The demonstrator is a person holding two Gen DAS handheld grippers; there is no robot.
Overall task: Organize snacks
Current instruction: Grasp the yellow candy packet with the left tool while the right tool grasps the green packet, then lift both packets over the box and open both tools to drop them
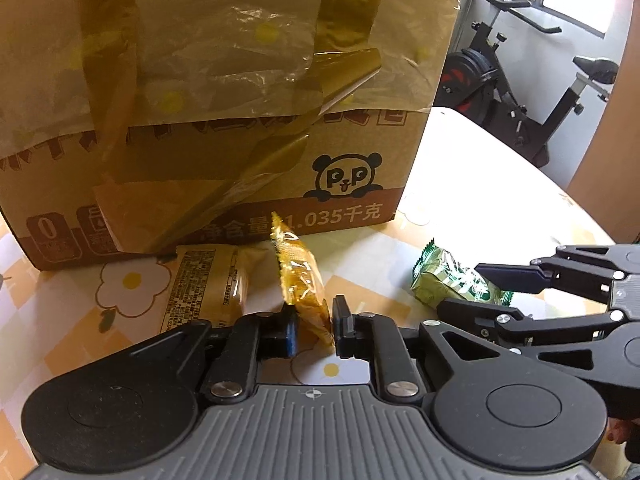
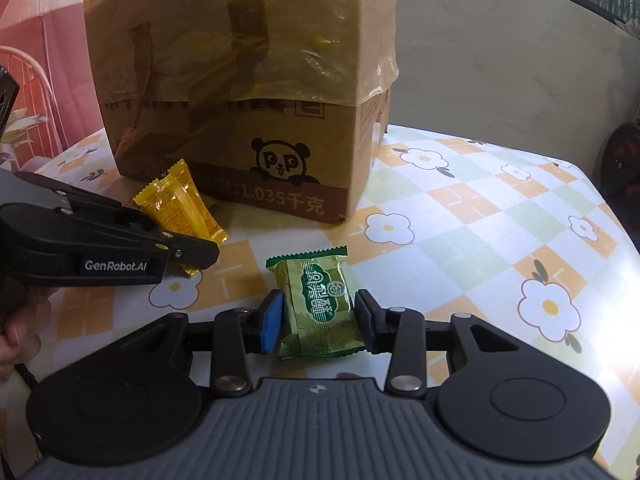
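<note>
- Your left gripper (image 1: 314,326) has its 2 jaws clamped on 1 yellow snack packet (image 1: 298,280), which stands on edge between the pads, tilted, with its far sealed end up by the base of the cardboard box (image 1: 360,152).
- Your right gripper (image 2: 318,322) has its jaws pressed against the 2 sides of 1 green snack packet (image 2: 320,300), label side up; its near end is between the pads and its far end points toward the box.
- 1 more wrapped snack (image 1: 208,284), tan with small print, lies flat on the table (image 2: 460,220) just left of the yellow packet and right against the foot of the box.
- That makes 3 packets in view, all outside the box, in front of its printed face.
- The box is 1 brown carton with a panda logo, strips of brown tape and a sheet of clear plastic draped over its upper part; you cannot tell what is inside it.
- The table wears a checked cloth with white flowers; the box stands toward its far edge.
- An exercise bike (image 1: 520,80) stands beyond the table.
</note>
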